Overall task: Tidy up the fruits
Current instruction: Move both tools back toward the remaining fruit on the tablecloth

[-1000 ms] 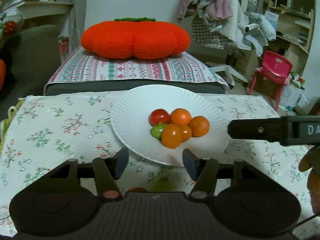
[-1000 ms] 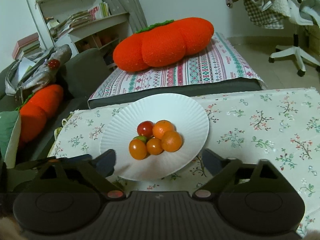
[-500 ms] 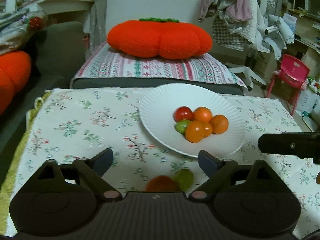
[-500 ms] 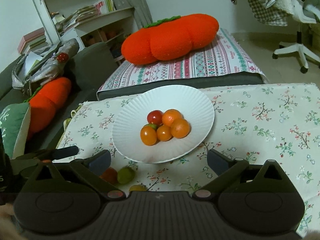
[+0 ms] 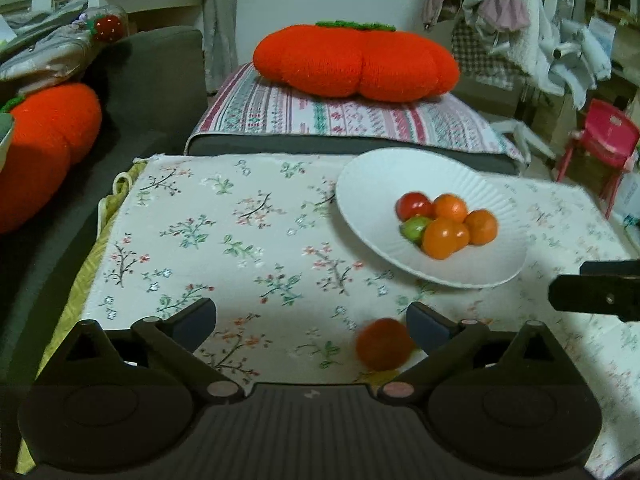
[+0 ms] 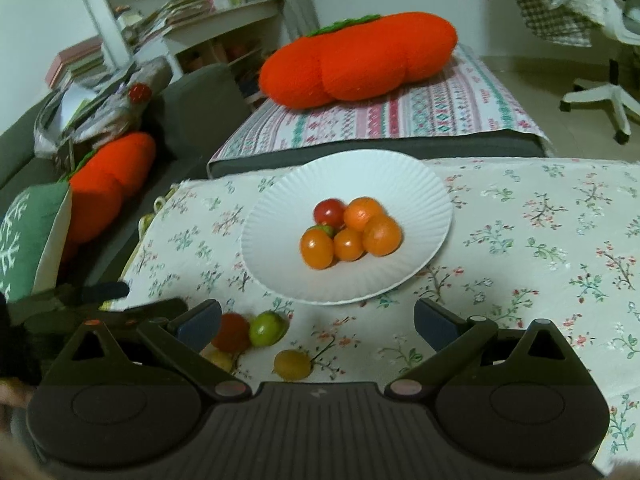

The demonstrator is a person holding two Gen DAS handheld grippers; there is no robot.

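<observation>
A white paper plate (image 5: 368, 184) (image 6: 276, 256) on the floral tablecloth holds a pile of small tomatoes (image 5: 444, 226) (image 6: 348, 232): orange, one red, one green. Loose tomatoes lie on the cloth in front of the plate: a red one (image 5: 384, 344) (image 6: 231, 332), a green one (image 6: 267, 328), a yellow one (image 6: 292, 365) and another yellow one (image 6: 219, 359). My left gripper (image 5: 310, 322) is open and empty, the red tomato just inside its right finger. My right gripper (image 6: 318, 322) is open and empty above the loose tomatoes.
A large orange pumpkin cushion (image 5: 356, 62) lies on a striped mattress (image 5: 340, 120) behind the table. A second orange cushion (image 5: 44, 148) and a dark sofa stand left. The right gripper's finger (image 5: 596, 292) shows at the right of the left view. A red chair (image 5: 600, 140) stands far right.
Both grippers have pulled back toward me and the left one has shifted left. The plate now sits farther right in the left view, and the loose tomatoes have come into view.
</observation>
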